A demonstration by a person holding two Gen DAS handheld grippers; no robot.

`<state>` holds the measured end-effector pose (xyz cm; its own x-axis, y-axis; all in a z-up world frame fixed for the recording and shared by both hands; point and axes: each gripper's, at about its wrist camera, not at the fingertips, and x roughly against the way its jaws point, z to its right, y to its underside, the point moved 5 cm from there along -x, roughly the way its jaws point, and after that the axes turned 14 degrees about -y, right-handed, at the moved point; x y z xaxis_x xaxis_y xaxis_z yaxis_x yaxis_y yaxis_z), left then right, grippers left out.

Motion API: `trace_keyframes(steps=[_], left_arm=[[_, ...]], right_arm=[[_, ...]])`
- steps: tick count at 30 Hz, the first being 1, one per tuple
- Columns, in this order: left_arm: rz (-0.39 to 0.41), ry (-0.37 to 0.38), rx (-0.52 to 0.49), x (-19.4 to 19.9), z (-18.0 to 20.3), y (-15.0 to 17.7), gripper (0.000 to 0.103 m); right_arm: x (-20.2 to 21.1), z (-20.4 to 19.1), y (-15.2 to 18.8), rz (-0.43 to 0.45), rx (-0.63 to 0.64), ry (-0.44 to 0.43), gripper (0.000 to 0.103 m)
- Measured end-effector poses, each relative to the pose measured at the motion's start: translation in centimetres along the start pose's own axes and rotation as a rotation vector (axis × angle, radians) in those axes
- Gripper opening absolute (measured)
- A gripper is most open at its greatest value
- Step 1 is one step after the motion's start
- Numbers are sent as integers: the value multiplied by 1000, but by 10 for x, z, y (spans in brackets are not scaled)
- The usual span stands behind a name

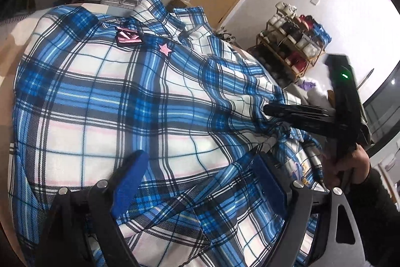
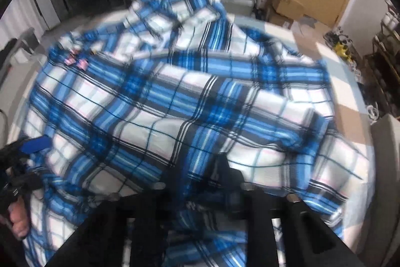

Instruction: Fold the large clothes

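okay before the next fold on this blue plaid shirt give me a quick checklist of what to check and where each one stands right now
1. Right gripper pinching plaid shirt: ok, fingers closed on fabric.
2. Left gripper holding cloth: not ok, blue fingers spread open over the shirt.
3. Shirt lying flat: not ok, bunched near the right gripper.
4. Collar at far end: ok.
5. Pink star patch facing up: ok.
6. Table room beside the shirt: cannot tell, view blurred.
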<state>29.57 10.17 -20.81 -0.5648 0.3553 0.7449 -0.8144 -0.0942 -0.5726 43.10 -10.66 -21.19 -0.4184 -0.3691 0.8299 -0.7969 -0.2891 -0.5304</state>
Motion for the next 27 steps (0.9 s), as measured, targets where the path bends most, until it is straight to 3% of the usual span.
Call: trace_keyframes(steps=[2, 5, 12, 15, 23, 25, 27], left_arm=[[3, -1, -3, 0, 5, 2, 83], [6, -12, -11, -1, 6, 1, 83], [12, -7, -10, -1, 4, 3, 83], [10, 12, 5, -1, 2, 3, 83], [15, -1, -7, 0, 4, 4, 83], [13, 2, -5, 0, 4, 4, 83], [13, 2, -4, 0, 5, 4, 83]], right_arm=[[9, 11, 11, 14, -15, 20, 24], [0, 34, 32, -32, -63, 32, 20], [32, 35, 42, 37, -47, 40, 18], [19, 43, 62, -38, -45, 51, 20], [53, 47, 63, -6, -70, 102, 20], [59, 50, 52, 9, -78, 80, 18], [71, 49, 39, 51, -59, 115, 19]])
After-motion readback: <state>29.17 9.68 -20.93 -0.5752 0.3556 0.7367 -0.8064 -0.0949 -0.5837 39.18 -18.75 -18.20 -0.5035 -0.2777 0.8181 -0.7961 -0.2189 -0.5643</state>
